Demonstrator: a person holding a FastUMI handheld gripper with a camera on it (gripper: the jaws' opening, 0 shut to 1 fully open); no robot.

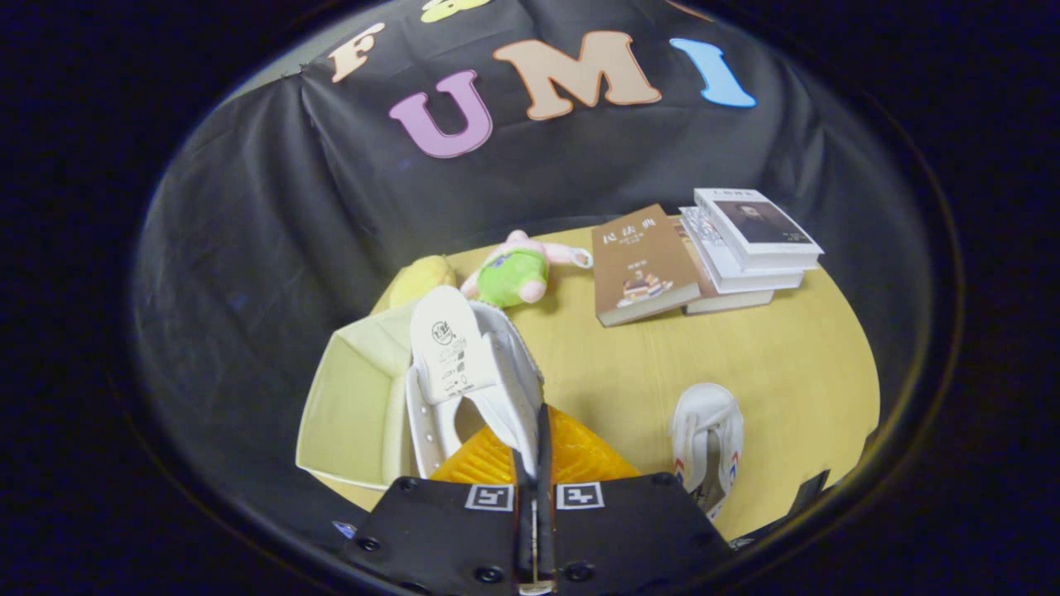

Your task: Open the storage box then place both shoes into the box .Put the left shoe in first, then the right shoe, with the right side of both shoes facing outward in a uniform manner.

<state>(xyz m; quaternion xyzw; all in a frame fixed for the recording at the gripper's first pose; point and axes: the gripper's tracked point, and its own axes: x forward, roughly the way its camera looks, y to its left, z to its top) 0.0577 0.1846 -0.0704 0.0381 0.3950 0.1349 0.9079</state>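
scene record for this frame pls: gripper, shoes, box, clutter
gripper: fingers shut on held shoe's edge
held shoe: white, lifted, over the box
box: open, pale, nothing visible inside
other shoe: white, on the table, right of fingers
table: yellow top
clutter: plush toy, books beyond the shoes
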